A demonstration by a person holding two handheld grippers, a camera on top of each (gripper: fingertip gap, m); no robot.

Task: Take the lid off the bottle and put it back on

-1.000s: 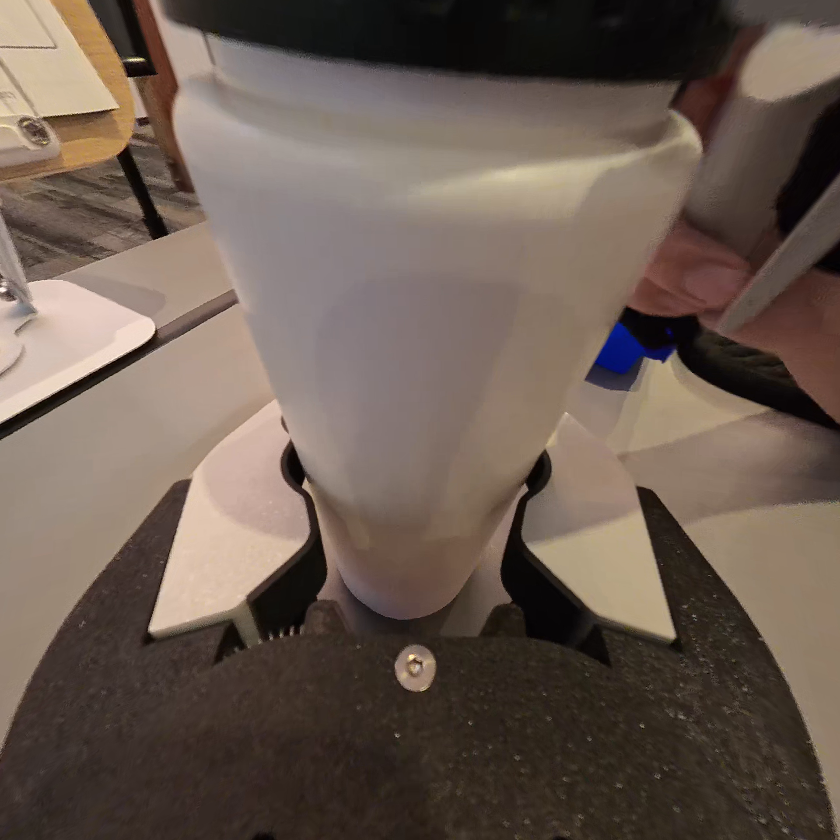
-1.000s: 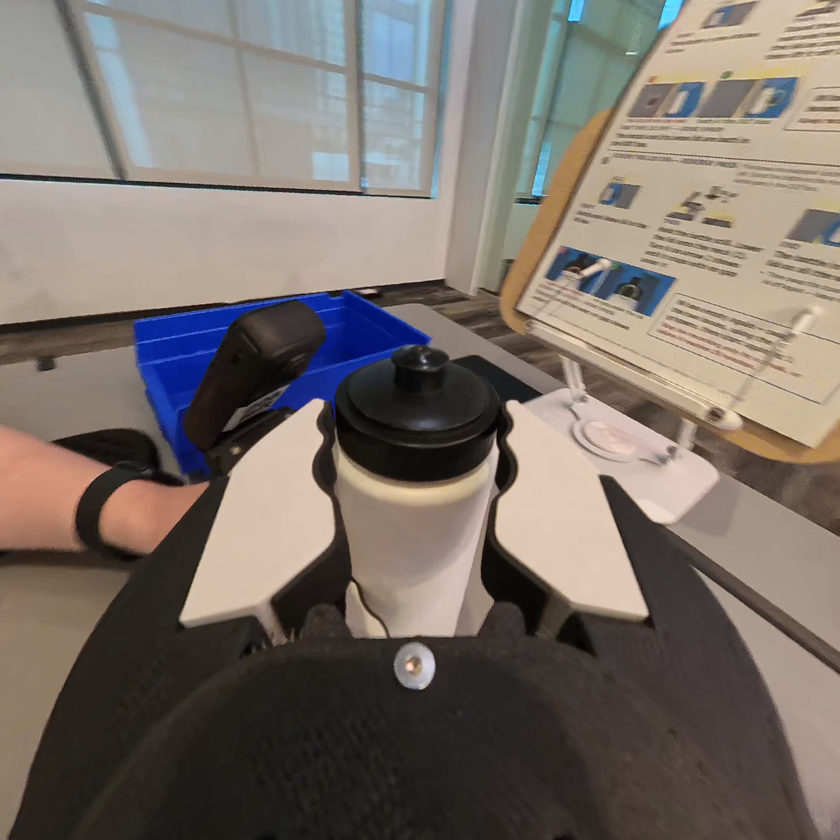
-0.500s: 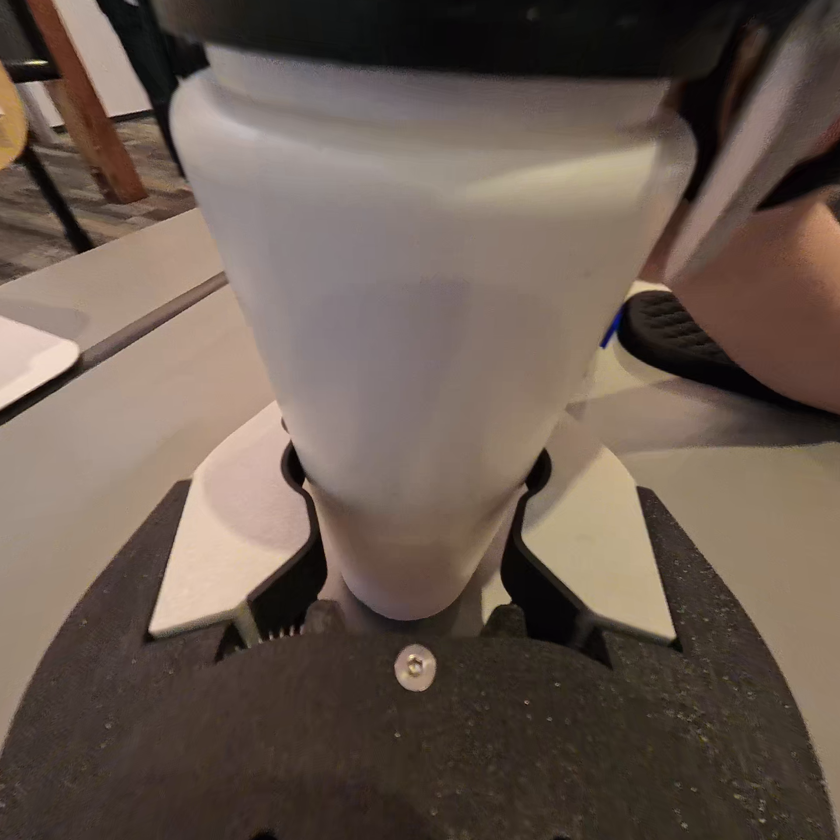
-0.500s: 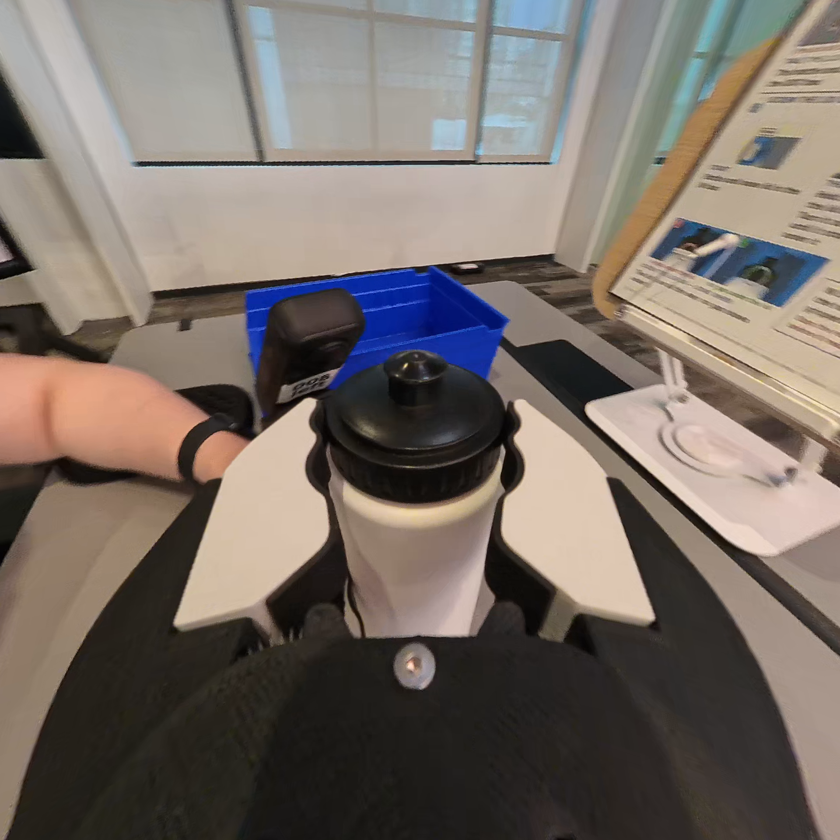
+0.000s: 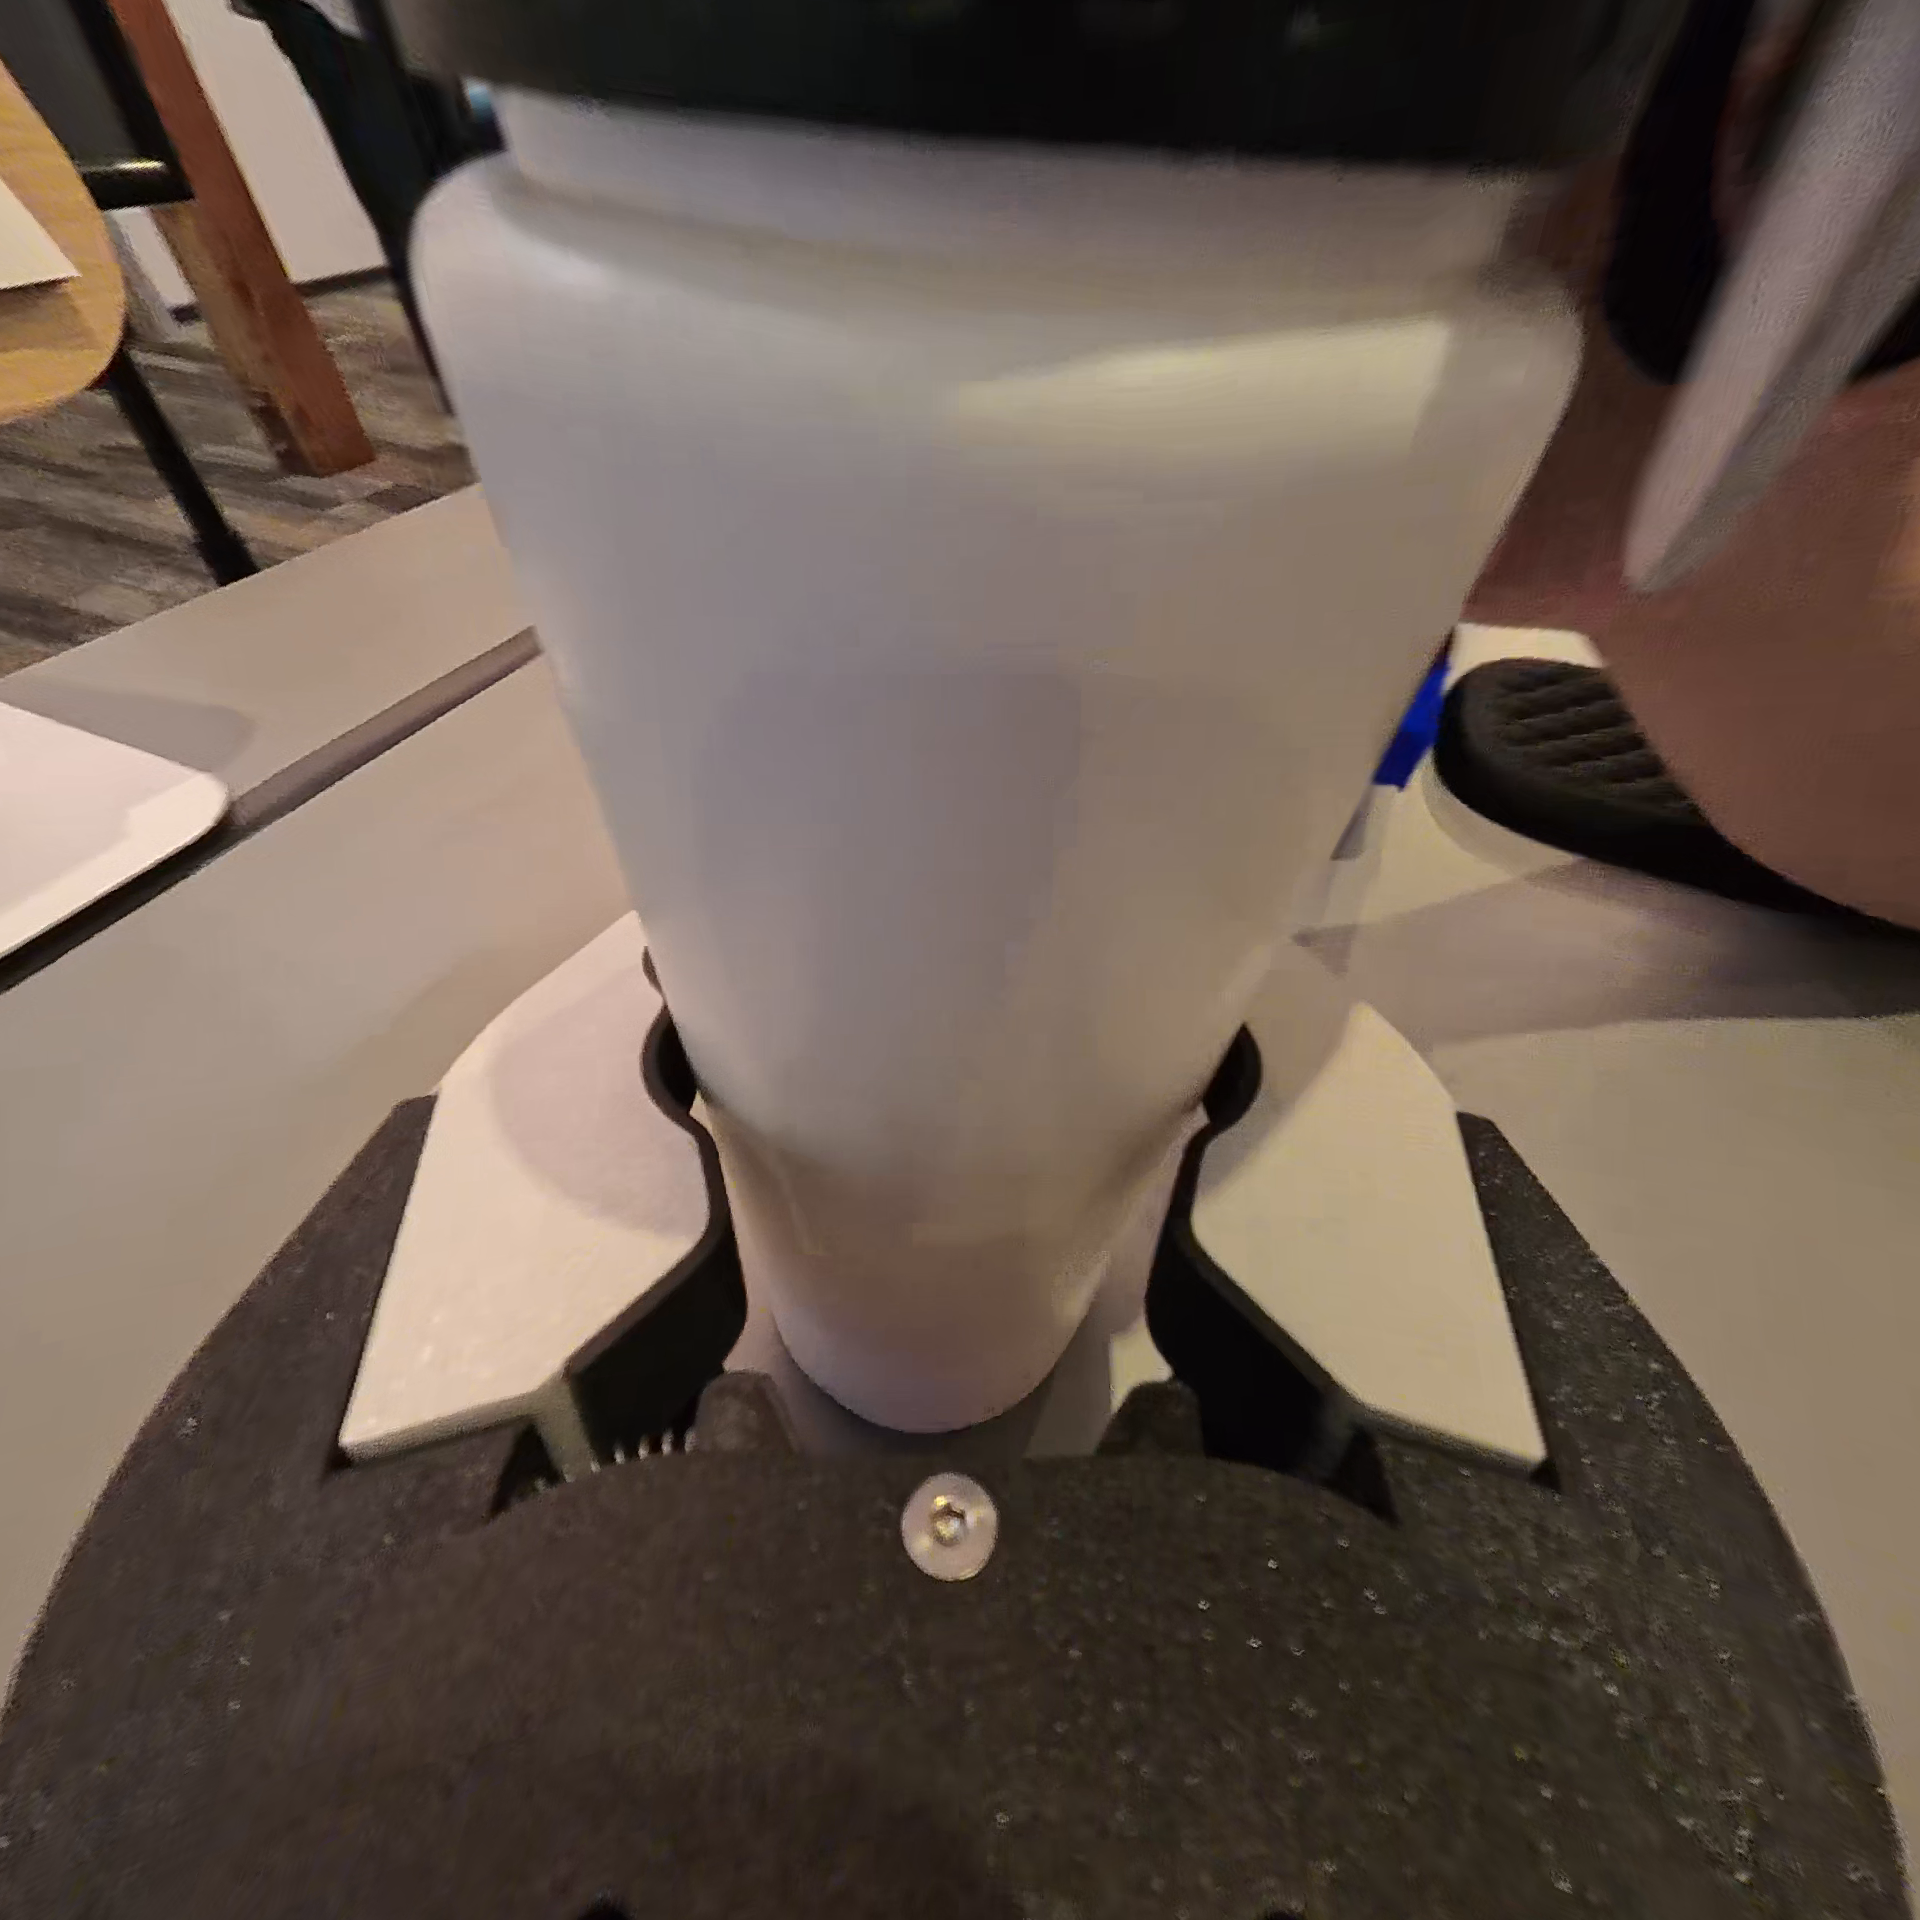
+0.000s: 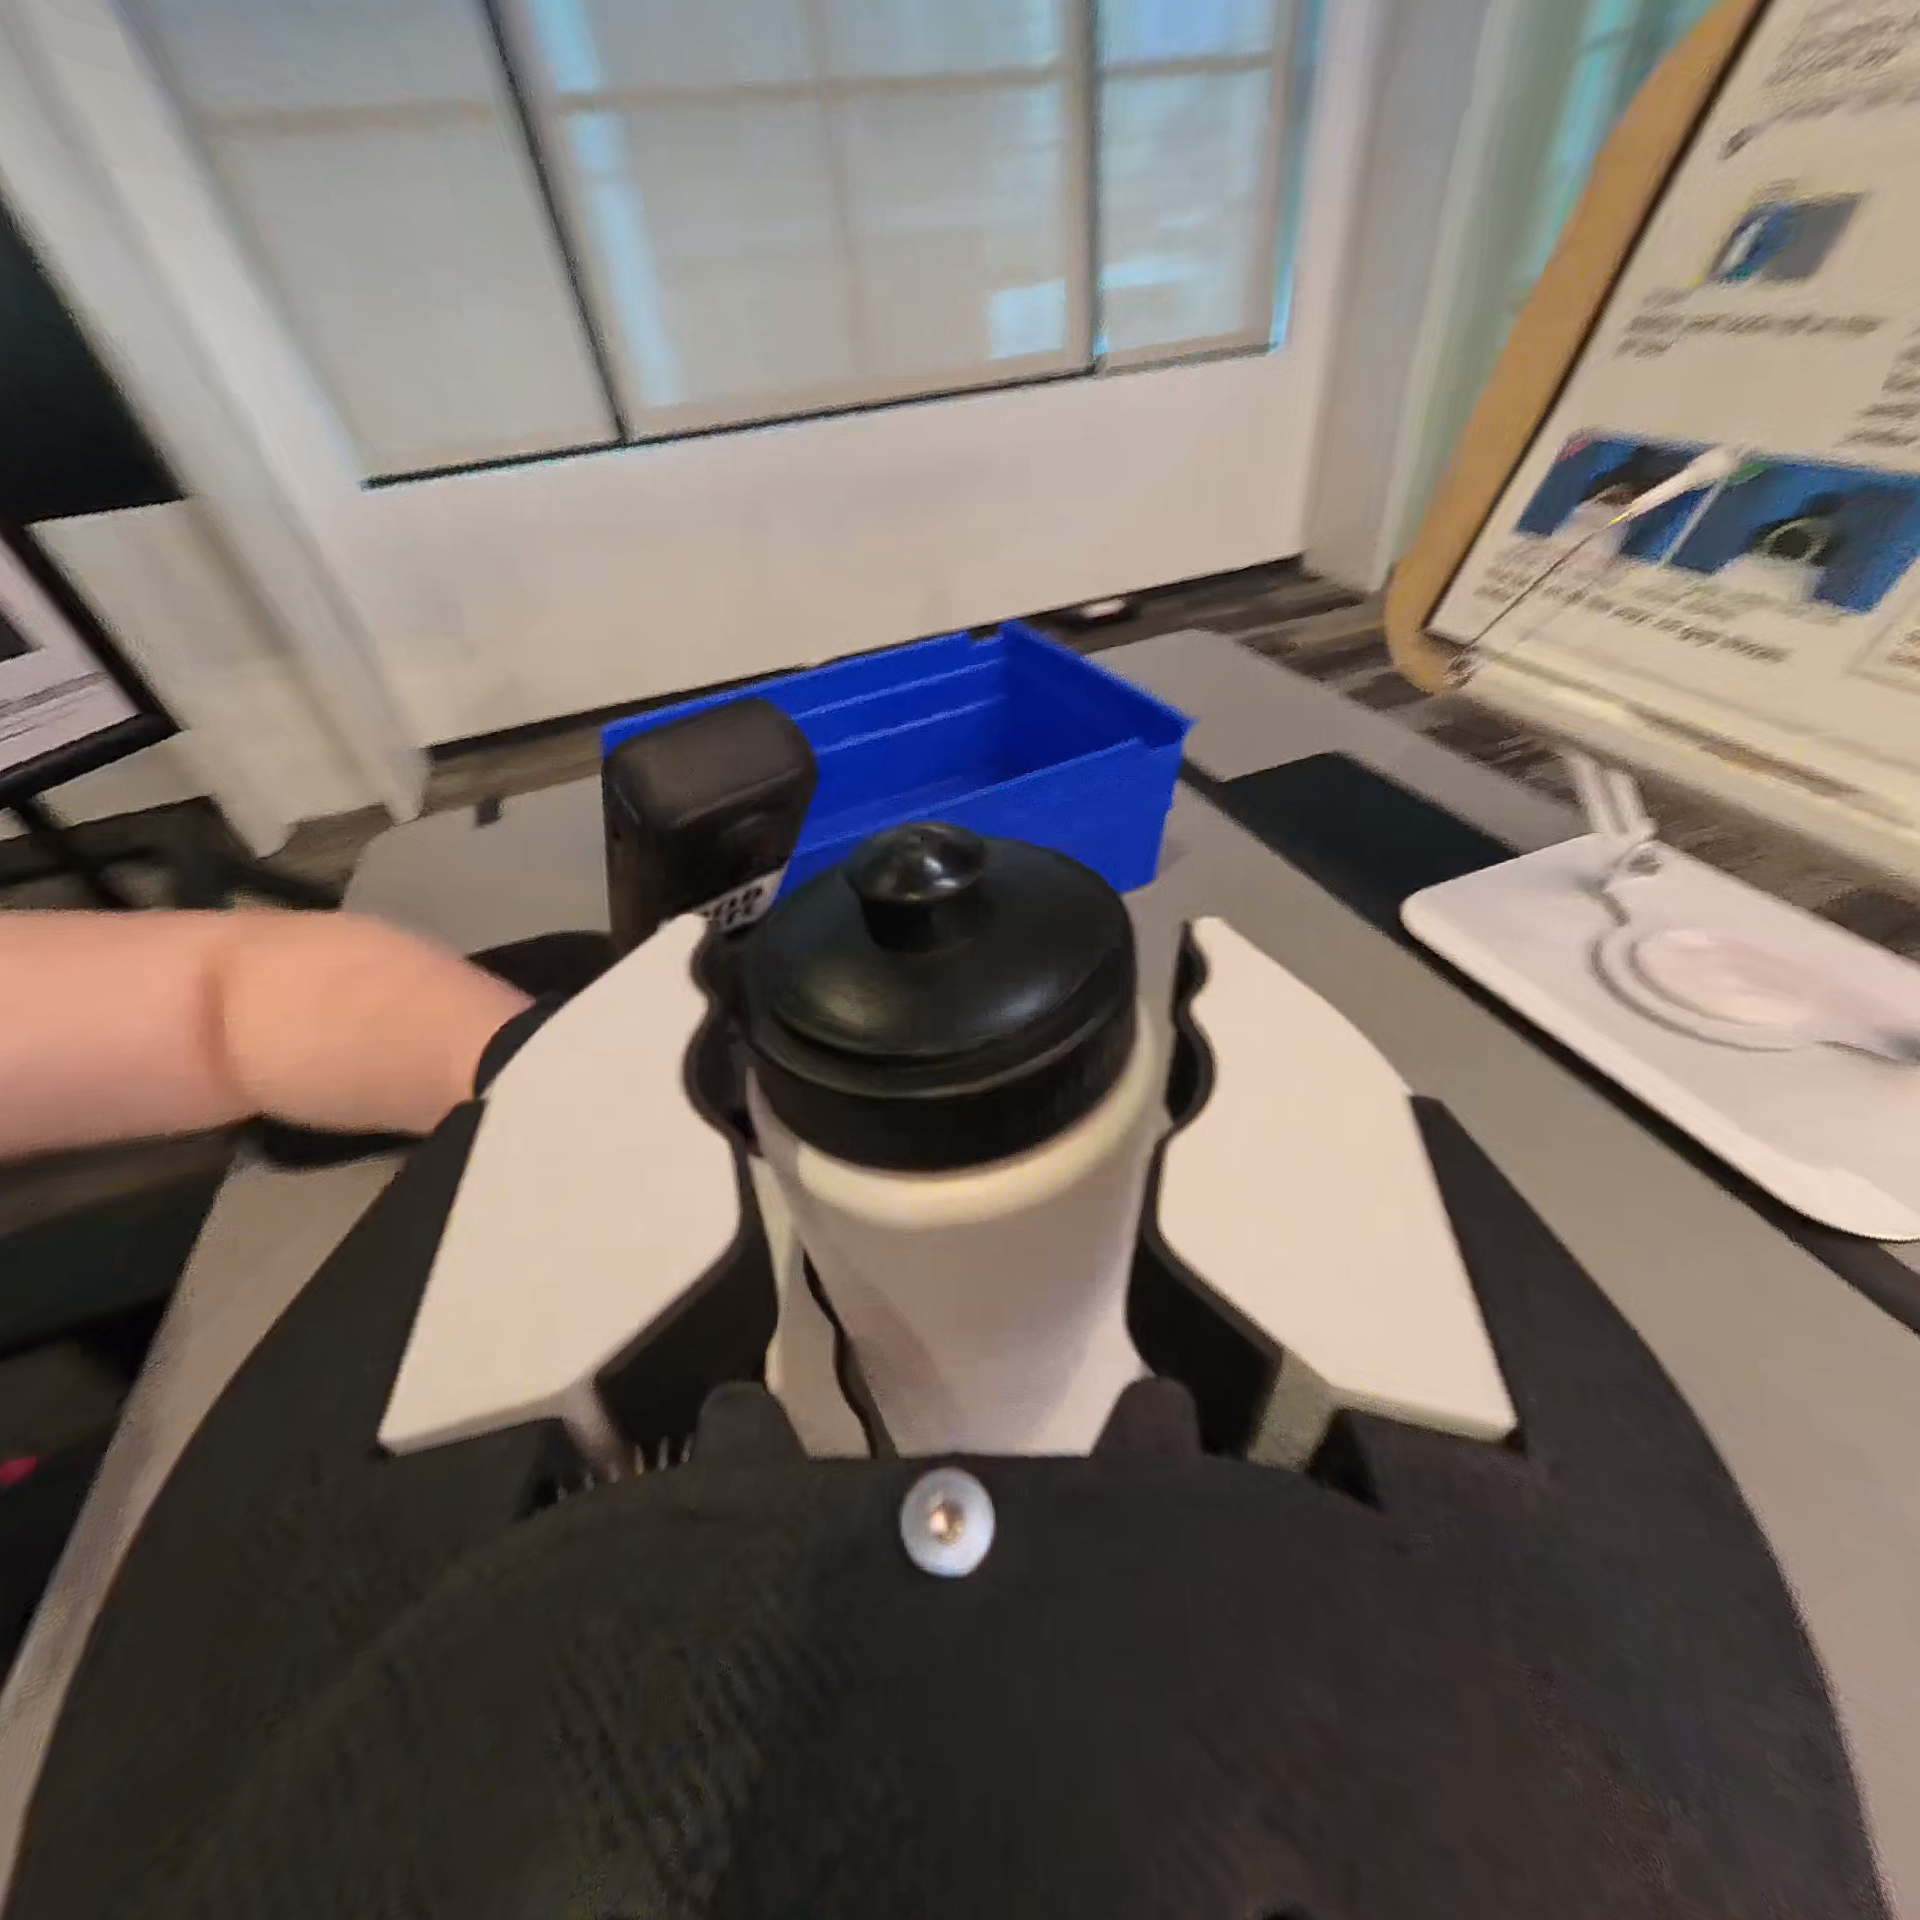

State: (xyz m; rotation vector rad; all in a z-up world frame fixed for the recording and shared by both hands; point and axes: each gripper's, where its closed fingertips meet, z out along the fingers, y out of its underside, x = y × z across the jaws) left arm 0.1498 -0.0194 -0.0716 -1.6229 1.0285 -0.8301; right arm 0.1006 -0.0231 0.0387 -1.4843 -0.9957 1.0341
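Over the grey desk (image 6: pixel 1621 1382), the left gripper (image 5: pixel 951 1195) is clamping the white bottle (image 5: pixel 966 644) low while the right gripper (image 6: pixel 940 1049), jaws spread beside the lid (image 6: pixel 940 997), should be closing squarely before twisting.

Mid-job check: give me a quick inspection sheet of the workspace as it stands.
Surface: grey table, bare near the grippers.
Job's things: white bottle upright; black lid on it.
Clutter: blue bin; white stand base carrying an instruction board.
Grippers: left gripper shut on the bottle's lower body; right gripper around the lid, gap on one side.
Cables: thin dark line on the bottle, unclear.
Surroundings: window, wooden floor.
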